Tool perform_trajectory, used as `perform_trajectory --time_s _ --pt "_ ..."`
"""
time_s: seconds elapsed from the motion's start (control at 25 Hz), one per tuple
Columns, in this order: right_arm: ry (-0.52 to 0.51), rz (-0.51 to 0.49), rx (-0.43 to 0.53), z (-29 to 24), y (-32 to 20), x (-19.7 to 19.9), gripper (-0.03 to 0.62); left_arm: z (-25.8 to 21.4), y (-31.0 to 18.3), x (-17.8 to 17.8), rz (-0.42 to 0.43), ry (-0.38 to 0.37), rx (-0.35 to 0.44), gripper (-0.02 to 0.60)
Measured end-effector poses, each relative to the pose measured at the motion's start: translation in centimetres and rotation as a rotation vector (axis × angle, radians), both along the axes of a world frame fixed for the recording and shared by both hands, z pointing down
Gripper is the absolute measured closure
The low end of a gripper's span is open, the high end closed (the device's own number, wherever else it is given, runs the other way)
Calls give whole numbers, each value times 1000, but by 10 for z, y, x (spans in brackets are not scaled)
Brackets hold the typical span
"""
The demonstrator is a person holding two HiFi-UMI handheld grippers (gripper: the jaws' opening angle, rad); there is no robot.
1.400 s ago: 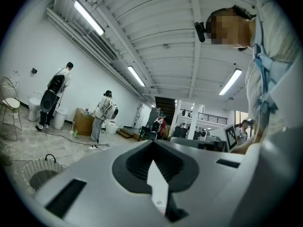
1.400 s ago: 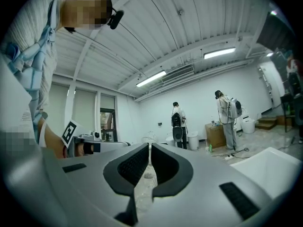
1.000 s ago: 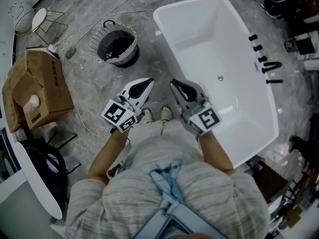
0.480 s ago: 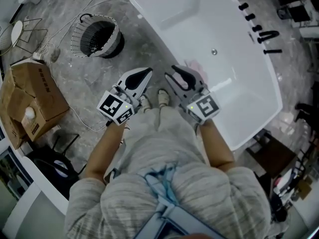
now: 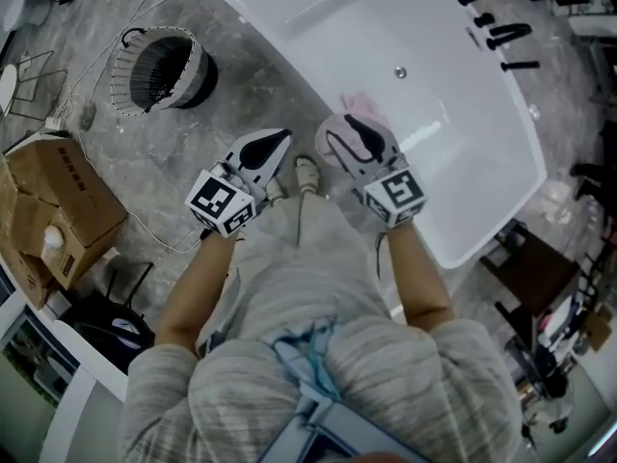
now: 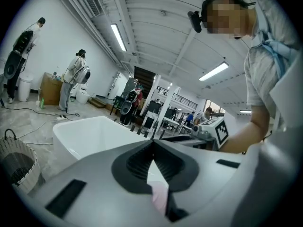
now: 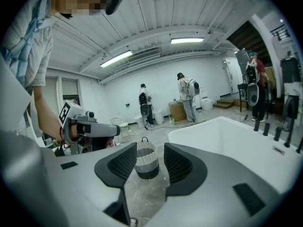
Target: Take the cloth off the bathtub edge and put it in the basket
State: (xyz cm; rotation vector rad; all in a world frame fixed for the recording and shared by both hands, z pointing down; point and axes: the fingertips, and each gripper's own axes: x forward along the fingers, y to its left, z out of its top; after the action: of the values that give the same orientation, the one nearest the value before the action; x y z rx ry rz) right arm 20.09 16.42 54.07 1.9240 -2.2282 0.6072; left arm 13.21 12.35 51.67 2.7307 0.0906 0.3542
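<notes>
Reading both tools off their own views: the left gripper [image 5: 281, 140] has its jaws fully together with nothing in them. The right gripper [image 5: 345, 128] has just been opening; its jaws stand part-way apart, nothing between them. Only the round white-wire basket with a dark liner [image 5: 123, 70] shows far off through the gap.

The small pink cloth [image 5: 362, 102] is on the near rim of the white freestanding bathtub [image 5: 463, 143], untouched. In the head view it lies just beyond the right gripper's tips, partly hidden by them. The left gripper view catches a pink sliver of it low behind the closed jaws. So it's straight ahead of the right tool and off to the right of the left one. Right is nearer, and it's the one that's ready.

I can't make out the cloth's long axis; too little shows. My guess is it drapes over the rim, so I'd bring the jaws across the rim line.

The basket sits on the grey mottled floor [image 5: 174, 133], well left of the tub, past the left gripper. I expect a leftward carry across the body.
</notes>
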Motion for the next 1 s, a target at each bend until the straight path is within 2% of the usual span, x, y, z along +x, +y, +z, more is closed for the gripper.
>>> perform_trajectory --time_s 0.12,0.32,0.48,0.72,0.8,1.0 --pt "-17 78 -71 24 13 20 418 8 6 8 32 -13 -13 578" --pt "-55 237 -190 71 38 50 414 20 14 21 84 -29 -29 580" --pt "-125 332 -250 100 55 66 414 29 23 32 121 -36 -52 580" --pt "-160 392 -331 134 74 82 414 44 40 48 187 -60 -63 580" --pt "-175 399 -375 149 80 85 374 48 46 52 210 -67 -64 578" --pt "-176 412 -494 188 104 90 329 54 58 55 241 -80 -75 578"
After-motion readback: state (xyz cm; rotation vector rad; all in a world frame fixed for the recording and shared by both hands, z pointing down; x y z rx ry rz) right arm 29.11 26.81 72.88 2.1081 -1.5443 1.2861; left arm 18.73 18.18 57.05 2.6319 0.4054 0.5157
